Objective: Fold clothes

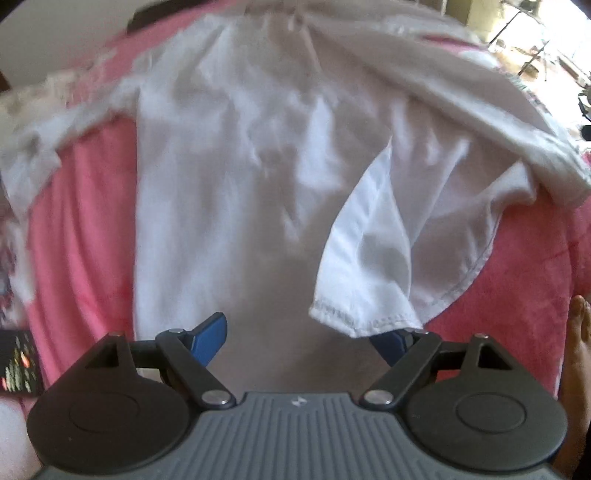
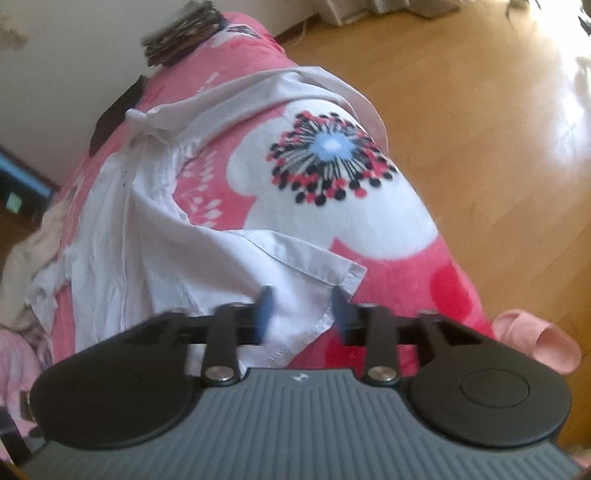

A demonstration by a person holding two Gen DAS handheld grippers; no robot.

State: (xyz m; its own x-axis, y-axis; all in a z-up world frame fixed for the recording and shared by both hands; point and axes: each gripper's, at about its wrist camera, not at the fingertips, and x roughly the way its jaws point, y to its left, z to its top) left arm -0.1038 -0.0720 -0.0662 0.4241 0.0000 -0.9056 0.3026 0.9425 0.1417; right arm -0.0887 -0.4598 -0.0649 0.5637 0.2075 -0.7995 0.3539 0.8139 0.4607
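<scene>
A white shirt (image 1: 236, 177) lies spread on a pink blanket (image 1: 81, 229), one hem corner (image 1: 362, 314) folded over near the lower right. My left gripper (image 1: 303, 336) is open above the shirt's lower part; its right blue finger is partly hidden under the folded hem. In the right wrist view the same shirt (image 2: 177, 258) lies along the bed's left side. My right gripper (image 2: 303, 310) is open, with the shirt's hemmed corner (image 2: 314, 291) lying between its blue fingers (image 2: 265, 306).
The pink blanket with a big flower print (image 2: 328, 162) covers the bed. A wooden floor (image 2: 480, 129) lies to the right. A pink slipper (image 2: 535, 339) sits by the bed. A patterned folded stack (image 2: 181, 33) sits at the far end. A bare foot (image 1: 580, 350) is at right.
</scene>
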